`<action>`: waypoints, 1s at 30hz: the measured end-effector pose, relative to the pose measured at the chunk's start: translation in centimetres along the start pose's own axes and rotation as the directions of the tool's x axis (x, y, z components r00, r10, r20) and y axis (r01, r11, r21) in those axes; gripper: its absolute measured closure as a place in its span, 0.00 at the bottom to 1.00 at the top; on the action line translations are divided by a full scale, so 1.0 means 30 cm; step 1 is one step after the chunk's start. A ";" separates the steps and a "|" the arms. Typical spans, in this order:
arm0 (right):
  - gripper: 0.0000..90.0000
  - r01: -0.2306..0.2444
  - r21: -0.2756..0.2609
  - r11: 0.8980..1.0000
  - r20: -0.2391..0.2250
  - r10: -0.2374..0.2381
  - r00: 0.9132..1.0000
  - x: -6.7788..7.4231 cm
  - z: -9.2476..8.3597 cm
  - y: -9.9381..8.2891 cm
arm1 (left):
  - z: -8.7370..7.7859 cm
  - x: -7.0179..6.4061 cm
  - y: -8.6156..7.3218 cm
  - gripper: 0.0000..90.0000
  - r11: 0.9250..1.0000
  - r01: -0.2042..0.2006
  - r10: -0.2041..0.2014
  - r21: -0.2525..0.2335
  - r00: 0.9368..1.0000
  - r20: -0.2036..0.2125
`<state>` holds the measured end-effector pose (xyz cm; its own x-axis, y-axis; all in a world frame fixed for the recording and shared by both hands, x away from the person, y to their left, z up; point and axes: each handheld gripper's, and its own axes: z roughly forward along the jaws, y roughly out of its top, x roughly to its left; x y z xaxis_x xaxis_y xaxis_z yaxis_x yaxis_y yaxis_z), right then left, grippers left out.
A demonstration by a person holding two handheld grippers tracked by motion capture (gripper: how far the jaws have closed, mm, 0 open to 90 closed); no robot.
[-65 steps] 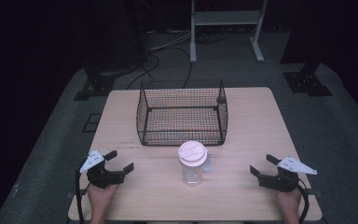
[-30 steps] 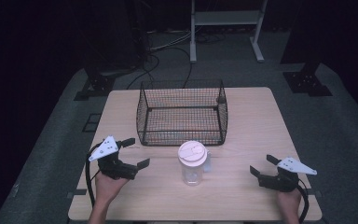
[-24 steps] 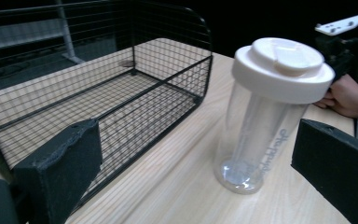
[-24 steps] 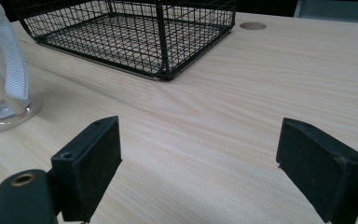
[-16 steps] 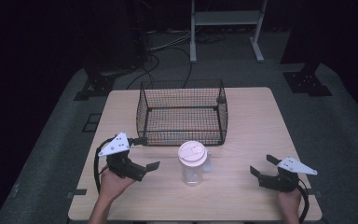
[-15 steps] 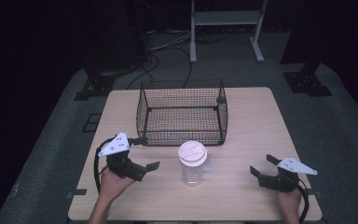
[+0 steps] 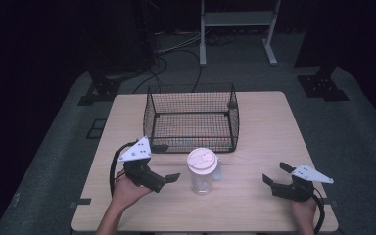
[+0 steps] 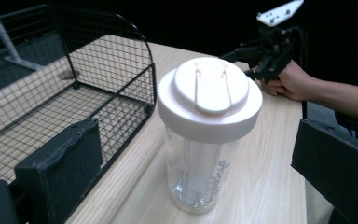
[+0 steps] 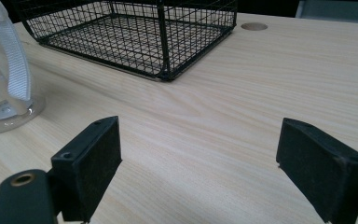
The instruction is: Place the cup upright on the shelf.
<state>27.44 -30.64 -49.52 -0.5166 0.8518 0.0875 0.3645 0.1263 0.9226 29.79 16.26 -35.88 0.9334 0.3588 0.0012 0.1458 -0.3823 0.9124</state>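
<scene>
Clear plastic cup with white lid: upright on the wooden table, near the front edge, just in front of the wire basket. Cup and basket close together; contact between them not determinable. Lid seated on the cup, raised oval centre visible from the left gripper view. Pale lettering on the cup wall; not legible. White strap down one side of the cup, visible at the edge of the right gripper view.

Left gripper: held in the left hand, just left of the cup, pointed toward it. Jaws wide apart, holding nothing. In the left gripper view, one jaw low at the left beside the basket wall, the other at the right, with the cup standing between and beyond them, not touched by either. White three-cornered plate on top; cable looped to the left.

Right gripper: held in the right hand near the front right corner of the table, well apart from the cup. Jaws spread, nothing between them but bare table. Pointed toward the cup and the basket corner.

Basket: black wire, open top, centred on the table behind the cup.
</scene>
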 end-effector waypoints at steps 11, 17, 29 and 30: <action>0.14 -0.001 -0.004 1.000 -0.003 0.001 1.000 -0.001 0.000 0.000 | 0.067 -0.017 0.023 0.01 0.996 -0.032 0.029 0.085 0.999 0.030; 0.14 0.000 -0.007 1.000 -0.005 0.000 1.000 -0.002 -0.001 0.000 | 0.096 -0.020 0.032 0.01 0.993 -0.036 0.031 0.111 0.999 0.045; 0.14 0.002 -0.013 1.000 -0.012 -0.002 1.000 -0.004 -0.002 -0.001 | 0.161 -0.016 0.040 0.01 0.986 -0.022 0.011 0.168 0.998 0.065; 0.14 -0.002 -0.011 1.000 -0.011 0.002 1.000 -0.004 -0.002 -0.001 | 0.167 -0.015 0.040 0.01 0.985 -0.019 0.008 0.171 0.998 0.064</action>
<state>27.44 -30.77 -49.52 -0.5248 0.8461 0.0934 0.3566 0.1188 0.9267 31.18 11.38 -36.82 0.9537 0.3003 -0.0175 0.1820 -0.5295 0.8286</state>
